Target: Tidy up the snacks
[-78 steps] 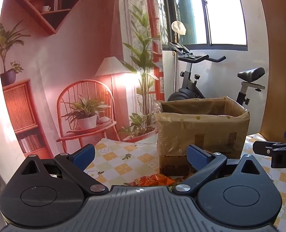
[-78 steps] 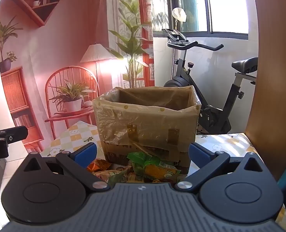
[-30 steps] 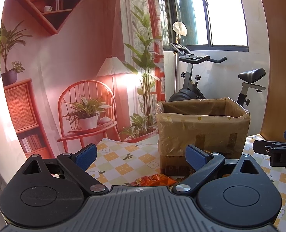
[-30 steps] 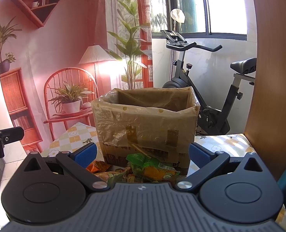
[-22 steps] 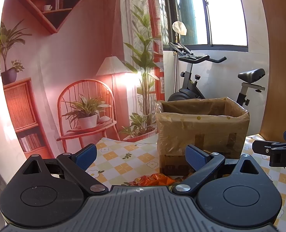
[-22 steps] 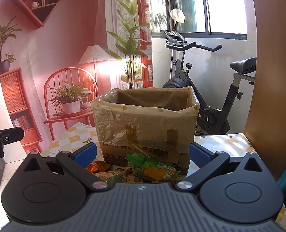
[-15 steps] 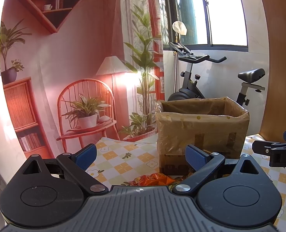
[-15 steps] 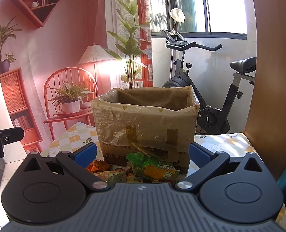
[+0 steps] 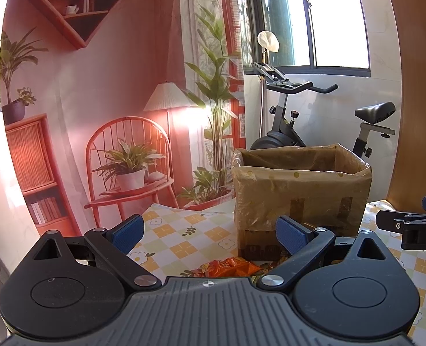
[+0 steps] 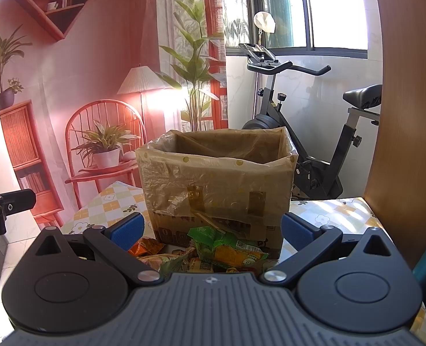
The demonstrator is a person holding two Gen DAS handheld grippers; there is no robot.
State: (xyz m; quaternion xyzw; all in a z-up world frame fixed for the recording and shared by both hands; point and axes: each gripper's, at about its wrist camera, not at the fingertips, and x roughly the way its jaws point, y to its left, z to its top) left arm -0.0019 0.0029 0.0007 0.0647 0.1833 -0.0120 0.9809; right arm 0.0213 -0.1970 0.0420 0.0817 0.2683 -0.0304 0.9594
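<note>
- Left gripper (image 9: 208,232) and right gripper (image 10: 211,229): fingers wide apart, nothing held.
- Snacks (image 10: 227,249) heaped on table (image 9: 184,239), touching front of lined box (image 10: 216,178).
- One top packet to be pinched by its edge, lifted clear of rim; liner likely to snag.

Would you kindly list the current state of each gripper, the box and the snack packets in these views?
Left gripper: open, empty.
Right gripper: open, empty.
Cardboard box: upright, open-topped, plastic-lined; contents not visible.
Green snack packet: lying on the table before the box.
Orange snack packet: lying on the table, not held.
</note>
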